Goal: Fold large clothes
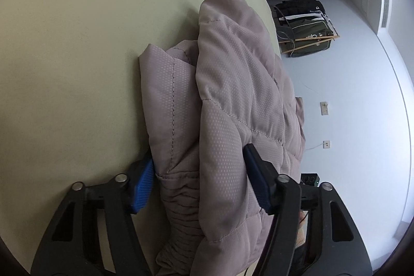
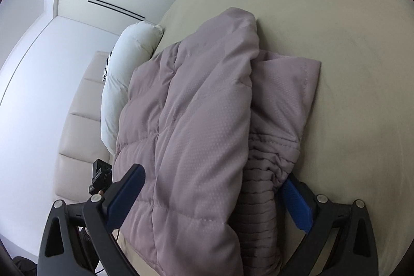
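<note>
A mauve quilted puffer jacket [image 1: 227, 100] lies folded in thick layers on the pale green bed sheet [image 1: 77, 43]. My left gripper [image 1: 199, 164] straddles the jacket's ribbed hem end, with one blue pad on each side of the bundle, jaws wide and pressing the fabric. In the right wrist view the same jacket [image 2: 196, 120] fills the centre. My right gripper [image 2: 212, 185] likewise has its blue pads on either side of the folded layers and the ribbed cuff [image 2: 258, 198]. Whether either gripper truly clamps the bundle is unclear.
A white pillow [image 2: 126, 74] and a beige padded headboard [image 2: 77, 126] lie left of the jacket. Dark bags [image 1: 305, 25] sit on the floor beyond the bed edge. The sheet [image 2: 349, 69] stretches wide to the right.
</note>
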`<state>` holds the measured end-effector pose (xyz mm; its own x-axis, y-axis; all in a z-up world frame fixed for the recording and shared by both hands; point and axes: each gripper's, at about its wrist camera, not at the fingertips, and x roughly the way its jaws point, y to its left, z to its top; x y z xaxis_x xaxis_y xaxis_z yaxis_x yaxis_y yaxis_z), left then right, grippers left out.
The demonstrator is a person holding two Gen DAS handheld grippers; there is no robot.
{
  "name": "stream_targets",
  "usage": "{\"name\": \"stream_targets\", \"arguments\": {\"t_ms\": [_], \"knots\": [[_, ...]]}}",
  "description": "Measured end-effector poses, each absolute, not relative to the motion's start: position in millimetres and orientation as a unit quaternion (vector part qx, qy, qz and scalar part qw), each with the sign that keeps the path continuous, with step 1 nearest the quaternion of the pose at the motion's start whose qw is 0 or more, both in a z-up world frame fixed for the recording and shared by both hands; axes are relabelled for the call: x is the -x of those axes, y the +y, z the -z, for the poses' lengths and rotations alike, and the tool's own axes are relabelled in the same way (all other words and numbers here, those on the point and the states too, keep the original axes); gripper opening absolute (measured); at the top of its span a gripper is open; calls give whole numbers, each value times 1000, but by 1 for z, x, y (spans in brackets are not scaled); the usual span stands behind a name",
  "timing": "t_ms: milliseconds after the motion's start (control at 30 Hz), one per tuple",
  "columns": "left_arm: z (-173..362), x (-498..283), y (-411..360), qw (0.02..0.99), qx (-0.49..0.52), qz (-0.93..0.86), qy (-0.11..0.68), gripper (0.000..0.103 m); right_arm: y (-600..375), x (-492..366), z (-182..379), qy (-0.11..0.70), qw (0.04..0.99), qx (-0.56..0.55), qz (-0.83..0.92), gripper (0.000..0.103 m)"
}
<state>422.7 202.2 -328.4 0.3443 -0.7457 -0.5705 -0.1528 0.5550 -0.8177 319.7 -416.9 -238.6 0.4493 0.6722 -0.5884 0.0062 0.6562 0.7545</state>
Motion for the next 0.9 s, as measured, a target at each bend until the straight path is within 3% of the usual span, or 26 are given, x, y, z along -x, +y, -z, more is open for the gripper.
{"name": "stream_targets", "arguments": {"t_ms": [233, 300, 367, 500, 900], "knots": [[340, -429, 198, 689, 442, 217, 532, 52, -395, -355, 247, 506, 764, -324, -234, 90], [346, -435, 193, 688, 448, 215, 529, 45, -395, -353, 245, 501, 765, -330, -235, 77], [347, -435, 190, 687, 455, 221, 521, 32, -397, -342, 240, 489, 773, -328, -237, 67], [333, -427, 185, 704, 438, 224, 513, 25, -390, -326, 221, 473, 791, -312, -229, 51], [265, -330, 212, 719, 430, 247, 487, 21, -346, -198, 154, 416, 820, -312, -238, 44]]}}
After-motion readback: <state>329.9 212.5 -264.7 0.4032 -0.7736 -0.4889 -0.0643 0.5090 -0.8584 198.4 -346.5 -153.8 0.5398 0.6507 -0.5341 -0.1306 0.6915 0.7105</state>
